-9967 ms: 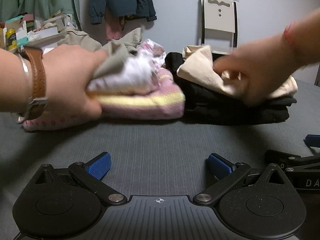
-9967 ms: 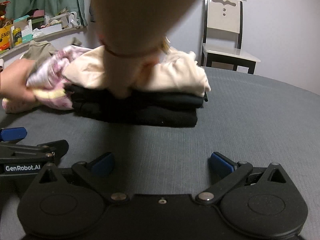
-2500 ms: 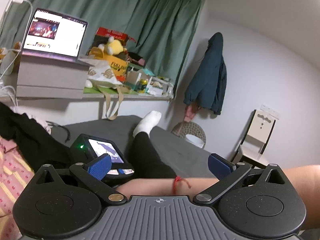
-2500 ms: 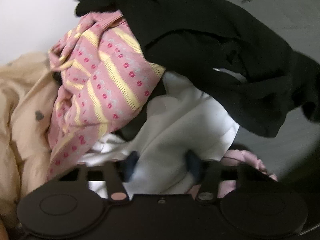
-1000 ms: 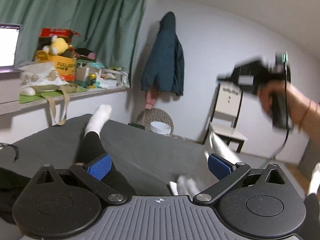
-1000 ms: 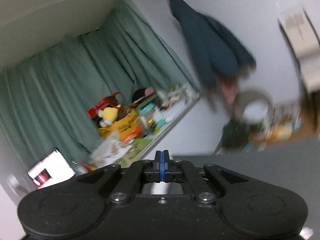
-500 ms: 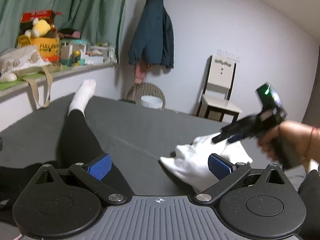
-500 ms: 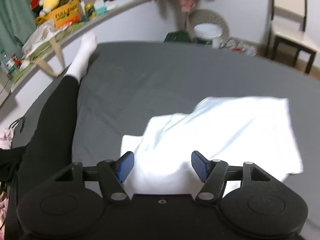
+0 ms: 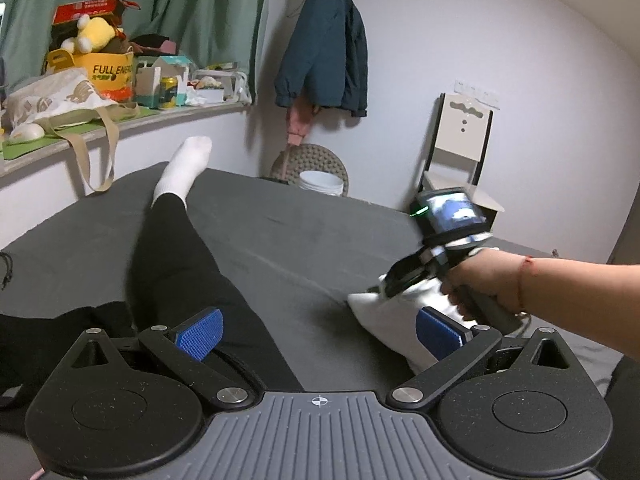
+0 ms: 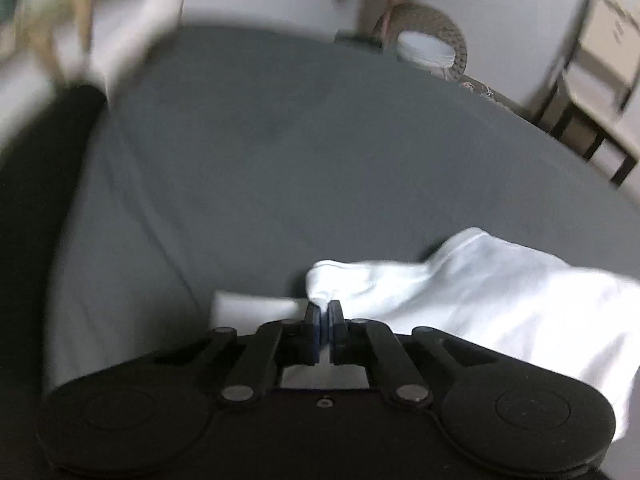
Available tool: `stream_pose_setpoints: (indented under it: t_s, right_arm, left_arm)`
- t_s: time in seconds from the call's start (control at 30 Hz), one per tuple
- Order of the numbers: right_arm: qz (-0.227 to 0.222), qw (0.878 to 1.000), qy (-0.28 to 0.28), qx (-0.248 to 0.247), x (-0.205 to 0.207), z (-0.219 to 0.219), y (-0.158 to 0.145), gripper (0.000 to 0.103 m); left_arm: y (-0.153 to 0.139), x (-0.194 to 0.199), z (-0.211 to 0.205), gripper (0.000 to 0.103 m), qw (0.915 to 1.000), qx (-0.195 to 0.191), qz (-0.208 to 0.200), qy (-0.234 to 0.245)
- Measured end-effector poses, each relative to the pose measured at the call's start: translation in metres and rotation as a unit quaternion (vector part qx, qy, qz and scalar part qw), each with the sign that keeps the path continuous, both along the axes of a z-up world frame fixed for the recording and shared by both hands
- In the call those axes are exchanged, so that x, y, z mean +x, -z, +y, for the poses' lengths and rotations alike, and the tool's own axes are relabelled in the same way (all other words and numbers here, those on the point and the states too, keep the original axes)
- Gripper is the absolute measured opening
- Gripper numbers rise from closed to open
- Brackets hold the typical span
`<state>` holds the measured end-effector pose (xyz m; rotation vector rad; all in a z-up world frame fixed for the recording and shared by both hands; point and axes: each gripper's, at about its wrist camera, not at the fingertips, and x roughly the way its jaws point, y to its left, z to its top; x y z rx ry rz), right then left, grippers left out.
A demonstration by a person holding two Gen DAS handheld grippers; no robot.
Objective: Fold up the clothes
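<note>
A white garment (image 10: 492, 292) lies crumpled on the grey bed sheet (image 10: 304, 152), low and right in the right wrist view. My right gripper (image 10: 325, 312) is shut on a fold at its left edge. In the left wrist view the same white garment (image 9: 384, 316) shows at lower right, with a hand holding the right gripper (image 9: 390, 284) against it. My left gripper (image 9: 318, 330) hovers open above the bed with nothing between its blue pads (image 9: 199, 333), just left of the garment.
A person's leg in black trousers (image 9: 172, 264) with a white sock (image 9: 182, 172) stretches across the bed on the left. Beyond the bed stand a chair (image 9: 460, 156), a round woven stool with a white bucket (image 9: 322, 178), a hung dark jacket (image 9: 324, 36) and a cluttered shelf (image 9: 100, 92).
The right gripper has gone from open over the white garment to shut on its edge. The left gripper's view has swung slightly left; it stays open.
</note>
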<state>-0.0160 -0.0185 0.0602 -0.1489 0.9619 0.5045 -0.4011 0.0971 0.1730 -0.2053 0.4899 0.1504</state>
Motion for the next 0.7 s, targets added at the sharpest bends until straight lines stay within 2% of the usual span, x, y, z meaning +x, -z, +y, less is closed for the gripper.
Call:
stream_pose_setpoints:
  t_s: [0.07,0.13,0.2,0.3,0.43,0.5,0.53,0.57,0.63,0.7]
  right_arm:
    - [0.0,0.996,0.009,0.086,-0.001,-0.022,-0.029,0.004]
    - [-0.012,0.985,0.015,0.172,-0.005,-0.045,-0.071,0.004]
    - [-0.034,0.968,0.021,0.249,-0.01,-0.066,-0.121,0.004]
    - [-0.084,0.933,0.006,0.351,-0.025,-0.102,-0.204,0.004]
    - [-0.158,0.887,-0.033,0.432,-0.047,-0.134,-0.308,0.004]
    - [-0.186,0.862,-0.046,0.47,-0.059,-0.161,-0.349,0.004]
    - [-0.2,0.853,-0.052,0.479,-0.065,-0.165,-0.372,0.004]
    - [-0.215,0.847,-0.056,0.484,-0.07,-0.167,-0.393,0.004]
    - [-0.243,0.843,-0.058,0.476,-0.082,-0.17,-0.428,0.004]
    - [-0.253,0.835,-0.056,0.485,-0.089,-0.174,-0.452,0.004]
  left_arm:
    - [0.004,0.002,0.004,0.103,0.9999,-0.007,0.007,-0.003]
    - [0.008,0.006,0.007,0.103,0.9998,-0.015,0.014,-0.003]
    - [0.011,0.011,0.008,0.103,0.9996,-0.022,0.019,-0.001]
    - [0.006,0.016,0.006,0.103,0.9998,-0.017,0.007,0.005]
    - [-0.008,0.02,0.003,0.103,0.9997,0.004,-0.022,0.011]
    - [-0.016,0.02,0.002,0.103,0.9991,0.015,-0.037,0.011]
    - [-0.02,0.02,0.003,0.103,0.9988,0.019,-0.044,0.011]
    - [-0.024,0.02,0.003,0.103,0.9984,0.023,-0.051,0.011]
    - [-0.03,0.022,0.005,0.103,0.9975,0.025,-0.064,0.016]
    - [-0.034,0.027,0.004,0.103,0.9964,0.029,-0.075,0.025]
